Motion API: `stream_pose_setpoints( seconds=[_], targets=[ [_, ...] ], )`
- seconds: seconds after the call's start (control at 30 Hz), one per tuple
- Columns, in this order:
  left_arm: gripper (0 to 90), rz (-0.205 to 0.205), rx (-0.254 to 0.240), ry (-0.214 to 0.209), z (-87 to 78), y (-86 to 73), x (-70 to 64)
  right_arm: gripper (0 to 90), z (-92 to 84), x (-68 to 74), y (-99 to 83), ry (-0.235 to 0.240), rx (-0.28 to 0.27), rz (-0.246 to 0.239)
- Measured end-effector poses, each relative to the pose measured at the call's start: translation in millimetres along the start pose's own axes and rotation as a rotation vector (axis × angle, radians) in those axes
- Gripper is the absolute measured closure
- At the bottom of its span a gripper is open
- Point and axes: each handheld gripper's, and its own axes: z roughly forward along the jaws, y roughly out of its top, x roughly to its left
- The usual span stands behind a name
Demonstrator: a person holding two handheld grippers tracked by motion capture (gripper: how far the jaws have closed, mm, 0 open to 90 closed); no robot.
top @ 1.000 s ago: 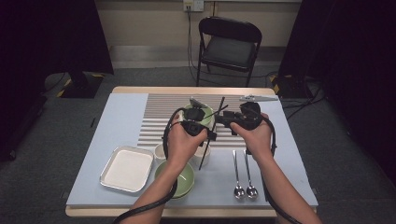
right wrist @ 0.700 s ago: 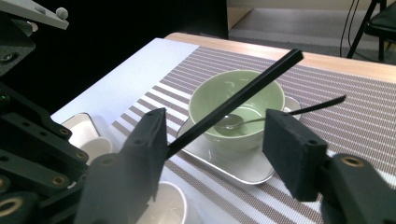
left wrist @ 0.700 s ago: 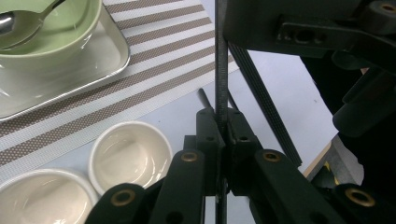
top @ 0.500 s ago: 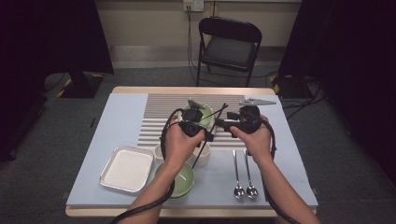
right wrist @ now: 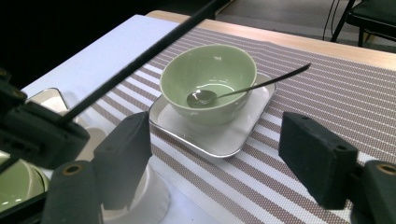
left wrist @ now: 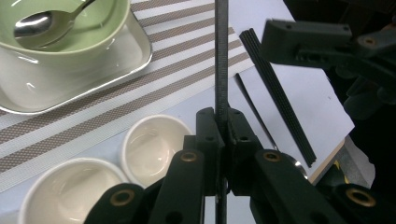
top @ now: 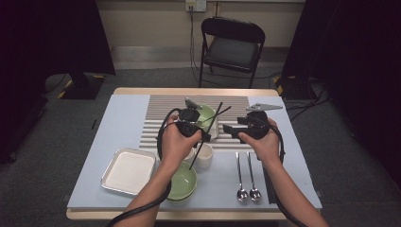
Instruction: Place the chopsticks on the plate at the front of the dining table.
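Note:
My left gripper (top: 203, 135) (left wrist: 221, 121) is shut on a thin black chopstick (top: 215, 113) (left wrist: 221, 70), which slants up over the table. The right gripper (top: 229, 128) (right wrist: 219, 154) faces it from the right. Its jaws have just been opening and stand wide, with nothing between them. Behind both sits a green bowl (top: 207, 115) (right wrist: 208, 77) on a square white plate (right wrist: 219, 135), a metal spoon (right wrist: 243, 91) resting in it. In the right gripper view the chopstick (right wrist: 140, 58) crosses the upper left above the left gripper (right wrist: 32, 135).
Two white cups (top: 203, 153) (left wrist: 152, 147) stand below the left hand. A second green bowl (top: 182, 182) and a white tray (top: 128, 171) lie near the front left. Two spoons (top: 247, 182) lie front right, and a black chopstick (left wrist: 275, 88) rests on the blue mat.
The right gripper's jaws have spread wider and the hand has sunk slightly. The left gripper keeps the chopstick in the same place.

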Motion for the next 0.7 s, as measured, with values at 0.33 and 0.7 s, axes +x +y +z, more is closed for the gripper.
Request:
stream_pose_setpoints(
  seconds=[0.33,0.7],
  targets=[
    [85.8,-0.008,-0.012,0.026,-8.8,-2.6,15.1,16.8,0.5,0.9,-12.5,0.047,0.018,-0.001],
    [85.9,-0.046,-0.026,0.042,-21.5,-6.5,30.8,16.3,6.8,2.2,-22.6,0.055,0.037,-0.006]
  ],
)
